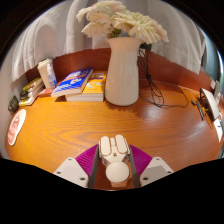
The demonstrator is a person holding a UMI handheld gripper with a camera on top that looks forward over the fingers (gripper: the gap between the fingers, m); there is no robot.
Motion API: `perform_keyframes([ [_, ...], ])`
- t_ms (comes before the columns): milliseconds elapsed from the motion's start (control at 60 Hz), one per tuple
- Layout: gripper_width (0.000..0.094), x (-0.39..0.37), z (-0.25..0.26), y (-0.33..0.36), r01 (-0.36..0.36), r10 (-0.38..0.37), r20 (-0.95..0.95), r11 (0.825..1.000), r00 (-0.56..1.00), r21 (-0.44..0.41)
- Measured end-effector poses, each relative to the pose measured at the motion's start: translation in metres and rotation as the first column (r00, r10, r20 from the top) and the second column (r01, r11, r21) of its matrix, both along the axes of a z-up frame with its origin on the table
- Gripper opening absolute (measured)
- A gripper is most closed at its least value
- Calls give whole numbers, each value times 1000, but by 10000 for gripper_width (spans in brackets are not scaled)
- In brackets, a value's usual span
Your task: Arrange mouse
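Note:
A white computer mouse [114, 152] lies lengthwise between my gripper's fingers, over the near part of the wooden table [60, 130]. My gripper [114, 160] is shut on it, with the magenta pads [87, 157] pressing on both of its sides. The mouse's rounded end points back toward me and its buttons point ahead. I cannot tell whether it rests on the table or is lifted off it.
A tall white vase [122, 70] with pale flowers [120, 20] stands just beyond the mouse. Books [80, 84] and a small carton [47, 72] lie to the far left, and a dark cable [156, 92] runs right of the vase. A person in white stands behind the table.

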State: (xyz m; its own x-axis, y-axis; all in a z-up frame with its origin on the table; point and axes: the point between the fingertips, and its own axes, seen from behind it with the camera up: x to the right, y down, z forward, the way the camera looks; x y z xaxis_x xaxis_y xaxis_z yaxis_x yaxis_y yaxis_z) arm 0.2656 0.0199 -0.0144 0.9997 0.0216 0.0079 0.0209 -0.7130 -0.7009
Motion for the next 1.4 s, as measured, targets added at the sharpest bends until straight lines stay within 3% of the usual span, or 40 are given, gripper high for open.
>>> perform_keyframes([
  [167,407,-2,-2,-1,-18,19,10,999,1000,-40],
  [350,381,0,8,1,57,-54,44,995,998,-79],
  [467,385,-30,72,16,132,-132,37,991,991,20],
  [583,387,-102,167,36,175,-173,-27,969,984,177],
  [717,391,-200,257,55,190,-167,-100,935,981,299],
  [833,392,-292,288,76,130,-96,-113,932,989,338],
  [950,391,-386,254,84,60,-28,-112,955,993,290],
  [1133,385,-482,129,79,-18,27,-62,991,998,132],
  [1250,387,-509,55,61,-36,36,-39,999,999,17],
  [1317,337,-514,31,52,-37,36,-24,999,999,-12],
  [1350,338,-514,23,49,-43,42,-13,999,999,-21],
  [1367,383,-515,20,47,-42,42,-9,999,999,-22],
  [1400,338,-516,11,43,-44,44,-5,999,999,-29],
])
